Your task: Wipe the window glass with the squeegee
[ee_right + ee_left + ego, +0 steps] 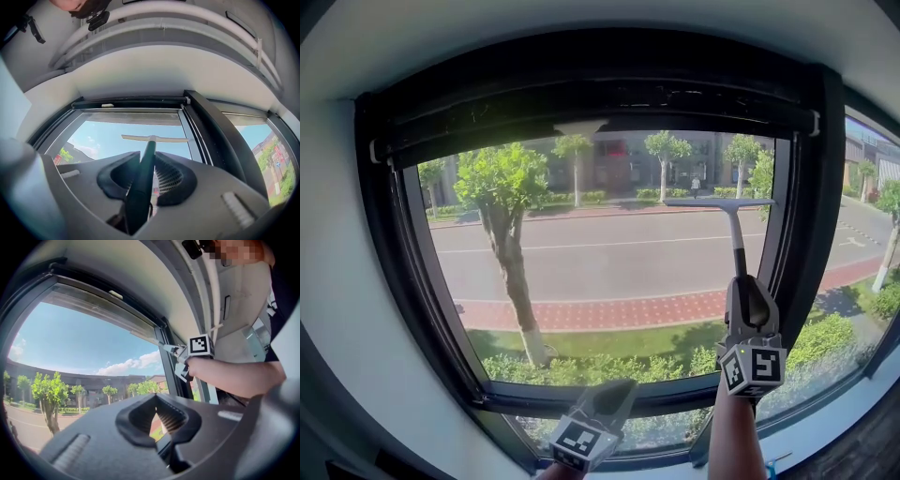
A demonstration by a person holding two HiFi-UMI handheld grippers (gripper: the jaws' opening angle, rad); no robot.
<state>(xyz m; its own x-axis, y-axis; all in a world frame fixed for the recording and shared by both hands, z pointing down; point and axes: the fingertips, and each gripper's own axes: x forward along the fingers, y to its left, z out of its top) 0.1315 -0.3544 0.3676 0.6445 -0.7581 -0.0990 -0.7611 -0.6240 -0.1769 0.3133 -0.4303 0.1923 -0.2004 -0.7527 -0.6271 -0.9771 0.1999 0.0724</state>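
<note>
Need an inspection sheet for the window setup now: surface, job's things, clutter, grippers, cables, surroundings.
Surface: window glass in a dark frame; streaks cannot be judged.
Job's things: squeegee, blade level at the pane's upper right, handle pointing down.
Clutter: nothing seen.
Grippers: right gripper shut on the squeegee handle; left gripper low by the pane's bottom edge, jaws together, empty.
Cables: nothing seen.
Surroundings: white wall; road and trees outside.

Bright daylight floods through the window (609, 253); fisheye-warped edges.

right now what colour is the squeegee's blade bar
Pale off-white; the squeegee blade bar shows best in the right gripper view.
</note>
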